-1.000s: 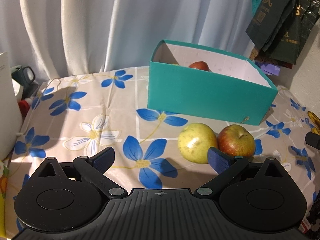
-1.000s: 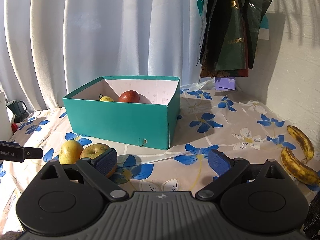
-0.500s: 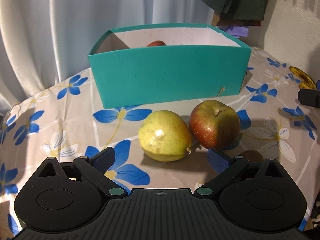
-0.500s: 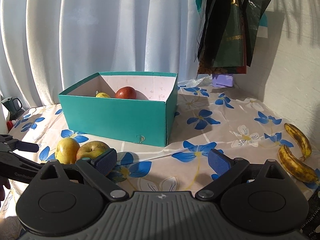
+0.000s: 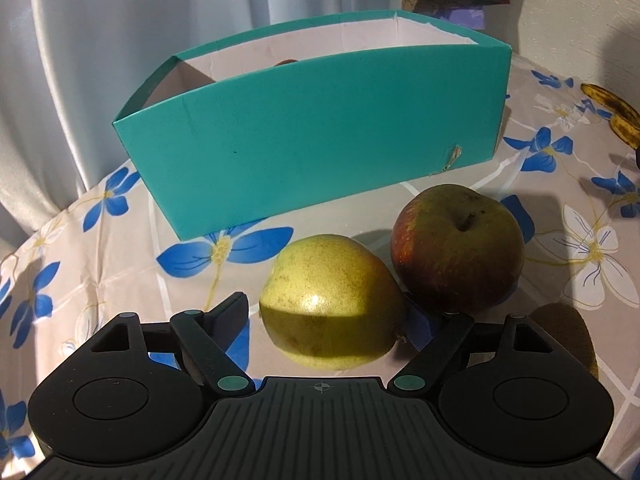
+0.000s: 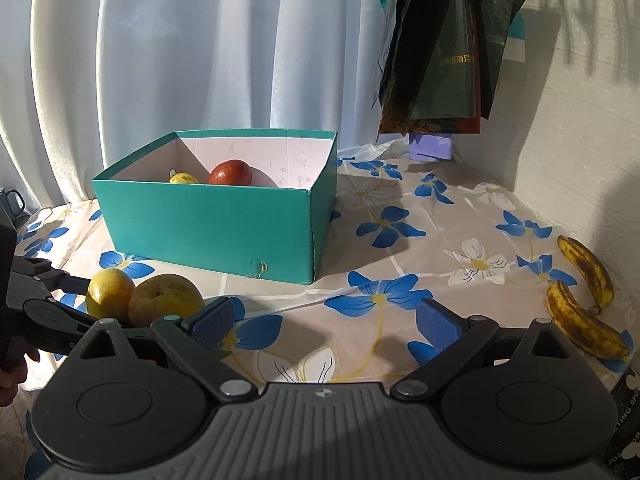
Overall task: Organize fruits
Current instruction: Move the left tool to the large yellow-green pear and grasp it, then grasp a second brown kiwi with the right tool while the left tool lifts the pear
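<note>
A yellow pear [image 5: 332, 300] lies on the flowered tablecloth, touching a red-green apple [image 5: 458, 248] on its right. My left gripper [image 5: 328, 318] straddles the pear and its jaws are closing; a thin gap still shows between the left finger [image 5: 224, 316] and the fruit. Behind them stands the teal box [image 5: 312, 140]. In the right wrist view the box [image 6: 208, 224] holds a red apple [image 6: 231, 172] and a small yellow fruit [image 6: 183, 178]. My right gripper [image 6: 324, 320] is open over bare cloth, right of the pear [image 6: 110, 292] and apple [image 6: 166, 300].
Two spotted bananas [image 6: 584, 264] [image 6: 580, 324] lie at the right near the wall. A brown fuzzy fruit [image 5: 568, 332] sits by the left gripper's right finger. Dark bags [image 6: 448, 48] hang over the back corner. A white curtain [image 6: 200, 40] closes the back.
The left gripper has moved forward and down and rolled; the pear now sits between its fingers, which stand closer together. The right gripper has hardly moved.
</note>
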A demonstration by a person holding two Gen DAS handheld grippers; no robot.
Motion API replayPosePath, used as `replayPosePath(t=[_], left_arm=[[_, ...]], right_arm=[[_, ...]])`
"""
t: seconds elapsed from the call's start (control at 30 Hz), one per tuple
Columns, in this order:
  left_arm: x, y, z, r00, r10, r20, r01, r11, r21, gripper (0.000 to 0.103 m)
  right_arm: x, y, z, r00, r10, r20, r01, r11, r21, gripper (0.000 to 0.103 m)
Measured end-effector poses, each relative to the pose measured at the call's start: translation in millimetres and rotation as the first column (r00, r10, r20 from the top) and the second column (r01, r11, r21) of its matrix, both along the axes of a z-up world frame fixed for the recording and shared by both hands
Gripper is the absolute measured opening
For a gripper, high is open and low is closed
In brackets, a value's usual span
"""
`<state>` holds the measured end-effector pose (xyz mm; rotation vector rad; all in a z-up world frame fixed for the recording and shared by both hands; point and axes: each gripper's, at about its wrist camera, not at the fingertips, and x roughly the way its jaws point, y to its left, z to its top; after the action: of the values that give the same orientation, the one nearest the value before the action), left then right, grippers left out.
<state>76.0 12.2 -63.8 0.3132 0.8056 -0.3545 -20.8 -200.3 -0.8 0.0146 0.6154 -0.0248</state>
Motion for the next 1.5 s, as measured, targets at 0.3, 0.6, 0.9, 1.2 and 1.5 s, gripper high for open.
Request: replayPosePath(t=[0.3,0.6,0.9,1.2,1.5], left_arm=[[8,-5,-1,0.999,-0.040,-0.002,0.040,0.999,-0.035,0.077],[1,8,13,0.997,0.073,-0.031,-0.077,0.990,-0.117,0.074],[-29,35,60,0.967,0.254,0.007,-0.246,0.945,-0.216,0.074],[-45,61,82,0.937,0.348,0.019,-0.334,0.914,-0.229,0.074],[-52,63,74,0.939,0.342,-0.030,-0.340,0.912,-0.229,0.074]], right_arm=[[13,5,-3,1.000,0.009,-0.019,-0.009,1.000,0.001,0.098],[16,10,-1,0.999,0.026,-0.018,-0.027,1.000,-0.012,0.098],[16,22,-7,0.996,0.076,-0.050,-0.076,0.997,-0.006,0.098],[2,63,-19,0.943,0.312,-0.115,-0.310,0.950,0.035,0.098],[0,81,-37,0.907,0.371,-0.198,-0.367,0.928,0.058,0.098]])
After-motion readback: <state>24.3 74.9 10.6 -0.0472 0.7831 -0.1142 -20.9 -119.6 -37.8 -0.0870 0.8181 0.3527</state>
